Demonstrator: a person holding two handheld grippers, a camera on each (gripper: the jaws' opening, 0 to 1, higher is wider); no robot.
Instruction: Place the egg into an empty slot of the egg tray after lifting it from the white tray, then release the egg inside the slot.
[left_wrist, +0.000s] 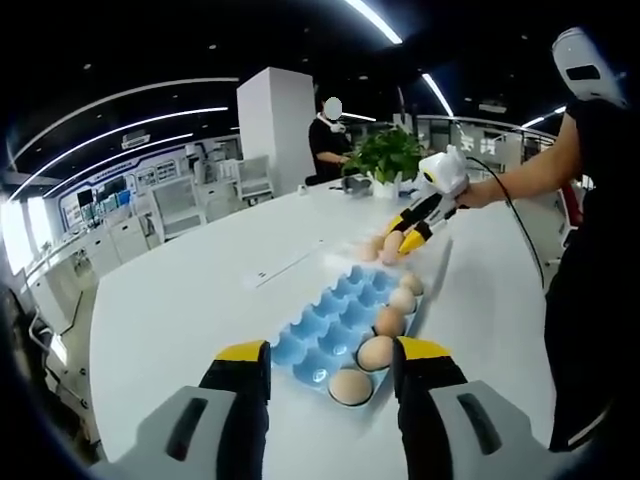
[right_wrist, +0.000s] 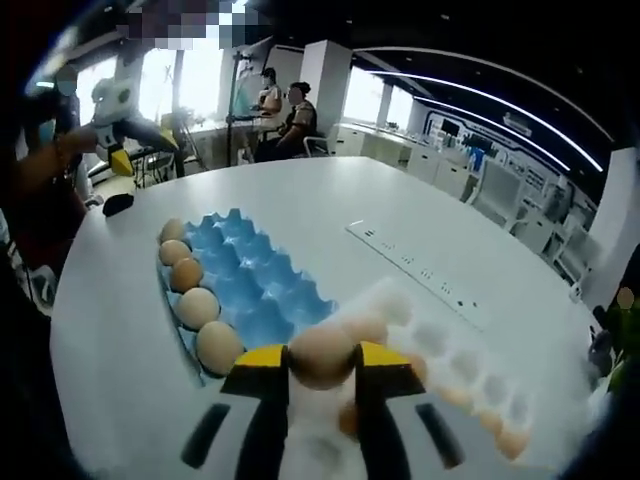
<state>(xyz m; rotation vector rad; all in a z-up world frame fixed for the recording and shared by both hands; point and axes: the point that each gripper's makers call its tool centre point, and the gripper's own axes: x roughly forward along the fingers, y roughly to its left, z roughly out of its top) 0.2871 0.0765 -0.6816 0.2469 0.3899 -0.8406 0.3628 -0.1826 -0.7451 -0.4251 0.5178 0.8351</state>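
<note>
The right gripper (right_wrist: 322, 368) pinches an egg (right_wrist: 320, 352) between its two jaws, just above the white tray (right_wrist: 455, 365), which lies beside the blue egg tray (right_wrist: 262, 290) on the white table (right_wrist: 330, 205). One row of the blue egg tray holds five eggs (right_wrist: 197, 307). The left gripper (left_wrist: 332, 360) hangs near the blue egg tray with its jaws spread and nothing between them.

My left claw (left_wrist: 330, 375) is hovering open before the blue egg tray (left_wrist: 330, 325); my right claw (left_wrist: 408, 240) is gripping an egg (left_wrist: 393, 241) beyond it.
</note>
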